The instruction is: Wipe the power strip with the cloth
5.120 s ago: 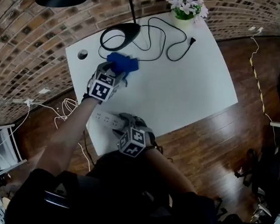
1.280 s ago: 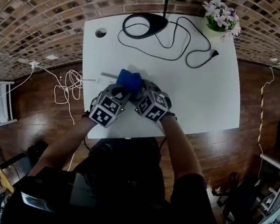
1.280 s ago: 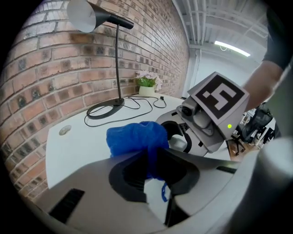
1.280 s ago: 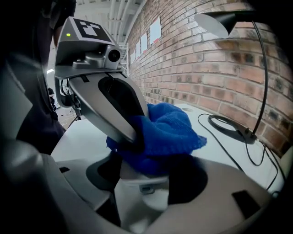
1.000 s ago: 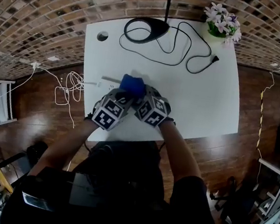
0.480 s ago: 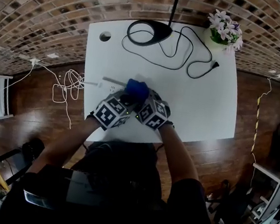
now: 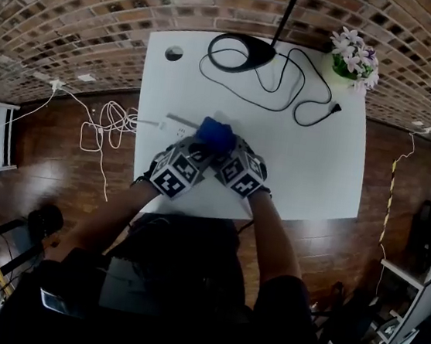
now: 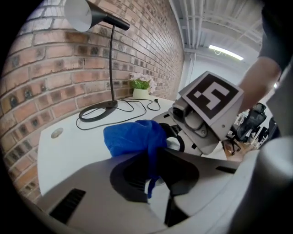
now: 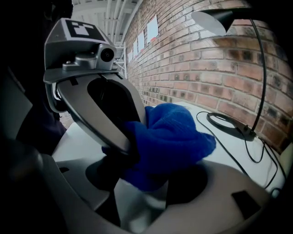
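The blue cloth (image 7: 215,132) is pinched between the narrowly set jaws of the left gripper (image 8: 154,157) and is bunched on the power strip (image 7: 176,127), near the middle of the white table's (image 7: 302,162) left edge. The strip is clasped across its width by the widely spread jaws of the right gripper (image 9: 142,183), just beside the left one.
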{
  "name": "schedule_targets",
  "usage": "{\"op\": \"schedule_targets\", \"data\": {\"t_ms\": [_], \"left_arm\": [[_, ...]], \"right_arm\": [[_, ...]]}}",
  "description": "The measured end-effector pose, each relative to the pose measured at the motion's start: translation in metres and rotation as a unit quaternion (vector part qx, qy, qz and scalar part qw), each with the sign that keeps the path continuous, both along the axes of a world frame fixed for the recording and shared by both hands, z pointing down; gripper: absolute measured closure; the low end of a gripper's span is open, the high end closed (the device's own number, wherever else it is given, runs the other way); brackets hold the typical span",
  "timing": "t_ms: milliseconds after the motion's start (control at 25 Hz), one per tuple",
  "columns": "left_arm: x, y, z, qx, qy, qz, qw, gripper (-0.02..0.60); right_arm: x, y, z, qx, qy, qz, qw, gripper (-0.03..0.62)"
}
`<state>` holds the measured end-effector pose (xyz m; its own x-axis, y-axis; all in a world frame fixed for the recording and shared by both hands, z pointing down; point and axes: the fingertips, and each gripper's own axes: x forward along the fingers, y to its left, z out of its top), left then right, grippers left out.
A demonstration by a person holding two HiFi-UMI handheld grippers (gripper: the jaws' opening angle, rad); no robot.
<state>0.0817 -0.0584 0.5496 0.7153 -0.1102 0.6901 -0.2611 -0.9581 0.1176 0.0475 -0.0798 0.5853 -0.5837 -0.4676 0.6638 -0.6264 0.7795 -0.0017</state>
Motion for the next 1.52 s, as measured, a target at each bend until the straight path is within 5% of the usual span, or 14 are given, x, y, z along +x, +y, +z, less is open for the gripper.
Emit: {"op": "schedule_targets", "data": {"t_ms": [1520], "left_arm": [[-0.128,-0.099,0.001,0.076,-0.040,-0.135,0.9872,0.523]], "right_arm": [[0.001,0.000,0.000,-0.023,-0.001,0.016,1.000,0.299]]}}
